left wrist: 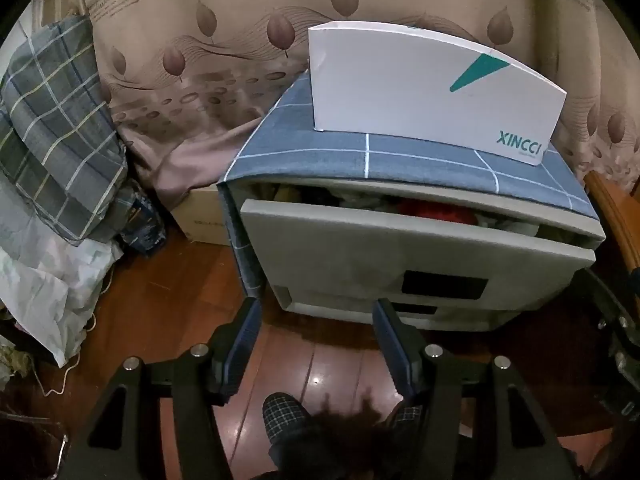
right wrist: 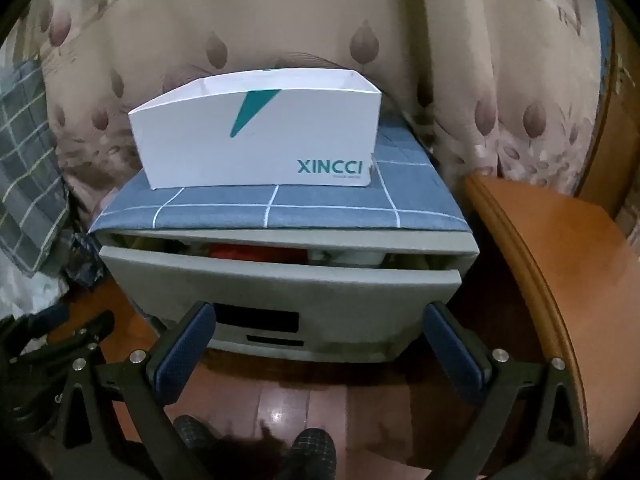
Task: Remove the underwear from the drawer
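A grey plastic drawer unit stands on the wooden floor with its top drawer (left wrist: pixel 400 248) (right wrist: pixel 280 284) pulled partly out. Crumpled clothing shows in the gap, including a red piece (left wrist: pixel 436 210) (right wrist: pixel 256 250) and pale pieces beside it. My left gripper (left wrist: pixel 316 320) is open and empty, a little in front of and below the drawer front. My right gripper (right wrist: pixel 320 324) is open wide and empty, just in front of the drawer's dark handle recess (right wrist: pixel 258 322).
A white open XINCCI box (left wrist: pixel 432 88) (right wrist: pixel 256 136) sits on the blue checked cloth (left wrist: pixel 320 152) (right wrist: pixel 280 208) covering the unit. A leaf-print curtain hangs behind. A checked bundle (left wrist: pixel 52 140) and white bag (left wrist: pixel 52 280) lie left. A wooden tabletop (right wrist: pixel 560 248) stands right. My slippers (left wrist: pixel 284 408) are below.
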Available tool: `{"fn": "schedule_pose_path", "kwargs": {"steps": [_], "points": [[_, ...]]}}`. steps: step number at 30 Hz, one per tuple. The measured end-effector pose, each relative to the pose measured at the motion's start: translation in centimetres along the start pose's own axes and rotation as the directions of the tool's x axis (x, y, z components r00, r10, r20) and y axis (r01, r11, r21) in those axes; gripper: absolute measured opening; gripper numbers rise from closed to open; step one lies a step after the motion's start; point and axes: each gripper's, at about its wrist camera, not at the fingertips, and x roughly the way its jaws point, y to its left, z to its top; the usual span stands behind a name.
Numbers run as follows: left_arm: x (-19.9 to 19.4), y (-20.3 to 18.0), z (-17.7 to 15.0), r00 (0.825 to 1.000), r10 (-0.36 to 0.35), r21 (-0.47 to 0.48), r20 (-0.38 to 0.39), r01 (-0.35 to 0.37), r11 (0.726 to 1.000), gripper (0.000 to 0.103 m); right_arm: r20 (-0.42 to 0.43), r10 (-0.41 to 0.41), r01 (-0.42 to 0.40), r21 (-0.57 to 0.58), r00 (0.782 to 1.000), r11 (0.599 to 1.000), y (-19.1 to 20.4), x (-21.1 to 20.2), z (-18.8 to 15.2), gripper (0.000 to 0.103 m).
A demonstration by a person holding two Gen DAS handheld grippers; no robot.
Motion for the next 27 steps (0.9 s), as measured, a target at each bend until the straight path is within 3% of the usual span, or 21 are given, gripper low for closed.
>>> {"fn": "schedule_pose_path", "kwargs": {"steps": [5,7,9,27], "points": [[-0.4,0.4,-0.2,1.000,-0.005,0.014,0.004,0.005,1.000,0.059,-0.084,-0.016,0.012,-0.043,0.996,0.999,-0.4,1.2,1.2,0.103],[-0.5,0.8,-0.3,1.000,-0.015,0.014,-0.001,0.015,1.000,0.059,-0.067,-0.045,0.040,-0.082,0.997,0.996,1.1,0.7,1.3,0.103],[0.2,0.1,0.0,1.000,0.013,-0.003,-0.009,-0.013,1.000,0.059,-0.057,-0.027,0.023,-0.072,0.998,0.997,1.0,0.3,0.7,0.103],[0.1,0.1,0.0,1.000,0.012,-0.003,-0.009,-0.012,1.000,0.059,-0.074,-0.009,0.005,-0.055,0.997,0.998,0.7,1.2,-0.3,0.103]]}}
